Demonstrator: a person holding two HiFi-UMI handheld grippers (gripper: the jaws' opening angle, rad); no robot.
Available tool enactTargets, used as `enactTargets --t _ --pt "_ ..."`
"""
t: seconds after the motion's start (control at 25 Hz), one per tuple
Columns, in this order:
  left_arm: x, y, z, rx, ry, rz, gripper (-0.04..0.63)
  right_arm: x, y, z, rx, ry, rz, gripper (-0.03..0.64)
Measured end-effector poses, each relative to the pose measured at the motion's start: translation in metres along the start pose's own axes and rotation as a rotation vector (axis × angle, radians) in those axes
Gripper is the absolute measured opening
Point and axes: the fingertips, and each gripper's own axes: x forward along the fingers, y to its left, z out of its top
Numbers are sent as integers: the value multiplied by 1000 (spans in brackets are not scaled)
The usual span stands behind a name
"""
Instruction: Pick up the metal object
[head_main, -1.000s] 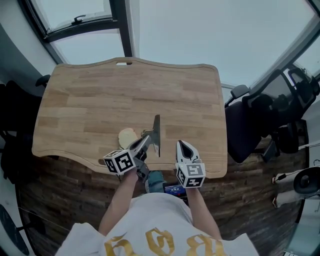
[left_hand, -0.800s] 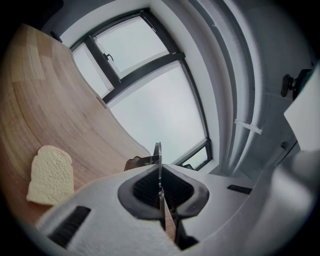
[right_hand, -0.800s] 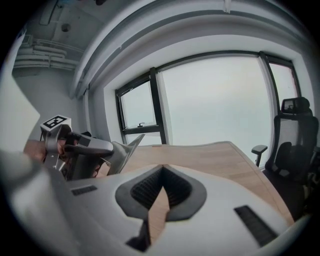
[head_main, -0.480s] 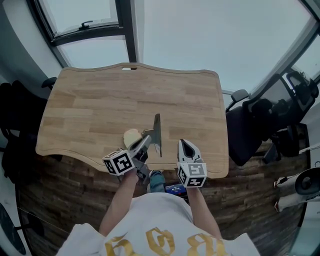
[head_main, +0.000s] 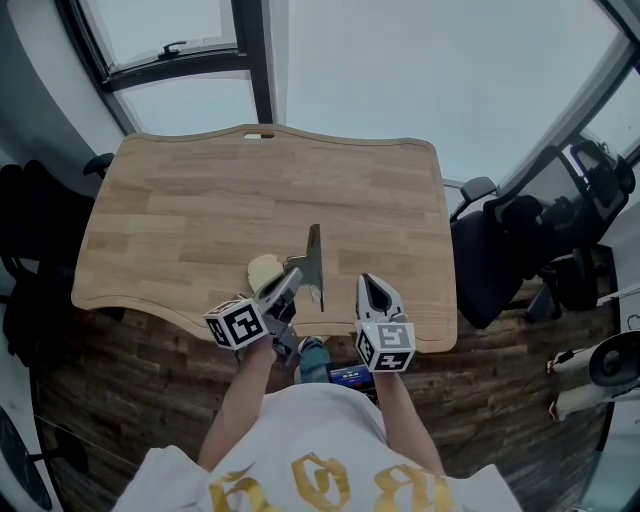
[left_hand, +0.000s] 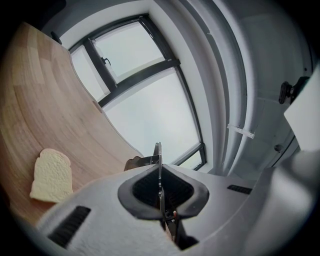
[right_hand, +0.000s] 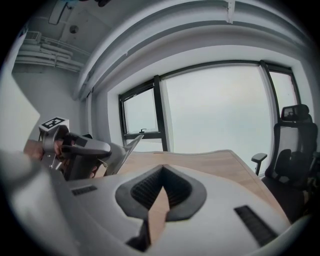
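Since the left claw already has its jaws pinched tight on the metal object, what matters is how that piece hangs from the grip. It sticks out ahead and a little to the right of the claw's tips. Its long axis runs away from the person toward the far edge of the tabletop, roughly square to the near rim. In the left gripper view the piece shows edge-on, a thin bright line straight up the middle between the dark ribbed pads, so the hold is across its flat faces. It looks like a flat, narrow blade of grey sheet steel, hard and smooth, with a small bent tab off its left side. That is stiff, slippery stuff, and I'd guess it could pivot in the pads if swung quickly. In the right gripper view it slants upward and appears clear of the wood, though I can't be sure.

Just left of the blade, beside the left claw, a pale slice of bread lies flat on the boards, rough and crumbly-looking. The right claw sits just right of the blade's near end and apart from it, jaws drawn together on nothing. The tabletop is matt jointed planks with a wavy rim
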Motion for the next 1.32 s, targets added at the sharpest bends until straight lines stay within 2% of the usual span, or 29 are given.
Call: enactTargets --t 1.32 --pt "-9 -12 -10 -5 -8 -9 20 -22 -3 -2 -7 -8 -12 11"
